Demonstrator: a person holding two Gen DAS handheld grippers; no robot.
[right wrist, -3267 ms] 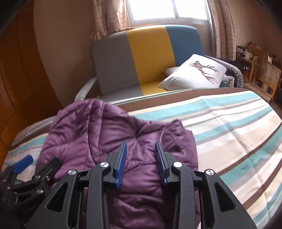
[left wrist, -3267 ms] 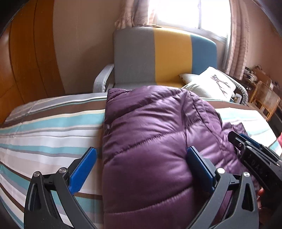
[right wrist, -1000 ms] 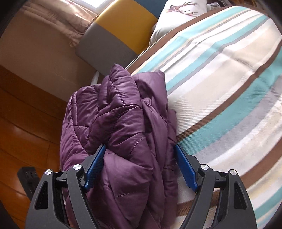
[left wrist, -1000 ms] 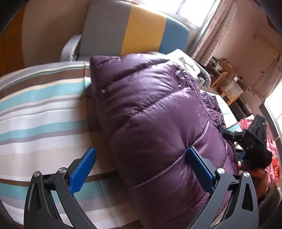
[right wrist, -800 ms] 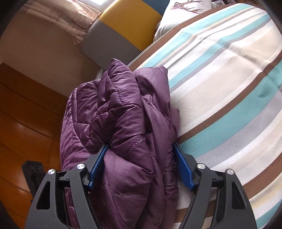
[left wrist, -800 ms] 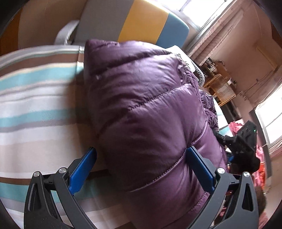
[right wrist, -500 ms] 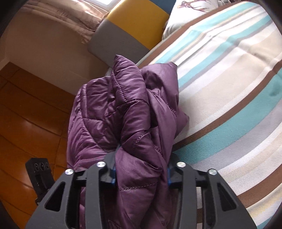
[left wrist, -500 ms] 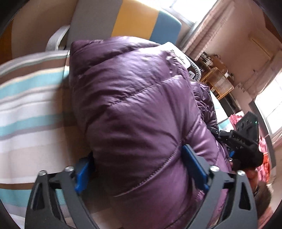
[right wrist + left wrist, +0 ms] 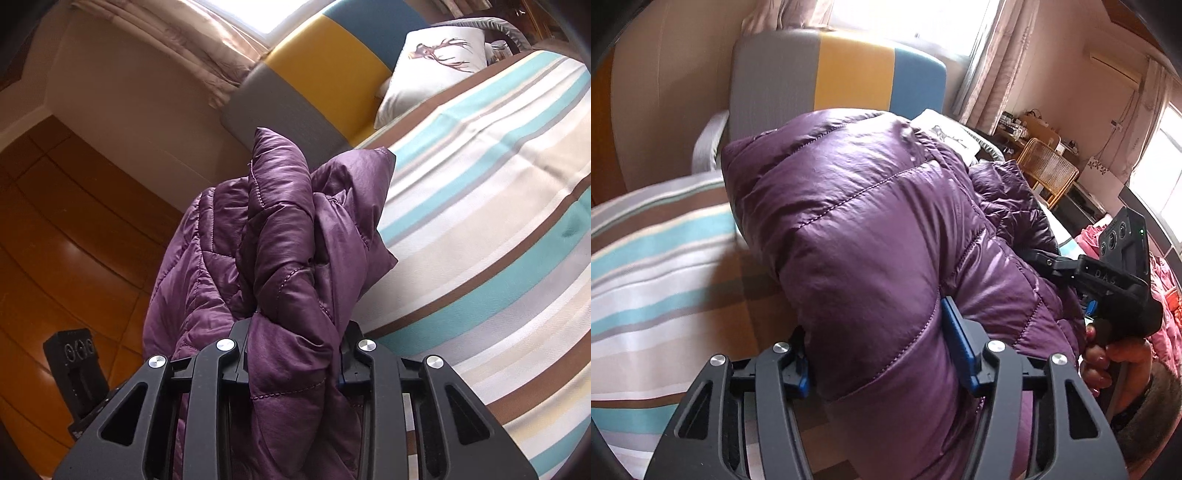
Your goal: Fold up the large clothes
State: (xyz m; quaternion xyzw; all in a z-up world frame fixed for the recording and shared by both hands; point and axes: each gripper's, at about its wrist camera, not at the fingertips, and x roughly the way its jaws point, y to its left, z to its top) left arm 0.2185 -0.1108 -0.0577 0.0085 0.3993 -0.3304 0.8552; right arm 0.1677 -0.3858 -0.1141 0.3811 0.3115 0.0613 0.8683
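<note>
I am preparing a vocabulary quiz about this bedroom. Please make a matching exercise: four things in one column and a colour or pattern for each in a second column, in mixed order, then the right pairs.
Things:
1. jacket
2. bed cover
3. pillow
4. chair

Descriptions:
A. white with a deer picture
B. woven, light brown
C. shiny purple, quilted
D. striped in turquoise, brown and white

Pairs: 1-C, 2-D, 3-A, 4-B

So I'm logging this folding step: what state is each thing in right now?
Purple puffer jacket: bunched, gripped at both ends above the striped bedspread.
Left gripper: jaws closing, pads pressing a thick fold.
Right gripper: jaws closing, clamped on gathered fabric.
Deer pillow: lying against the sofa.
</note>
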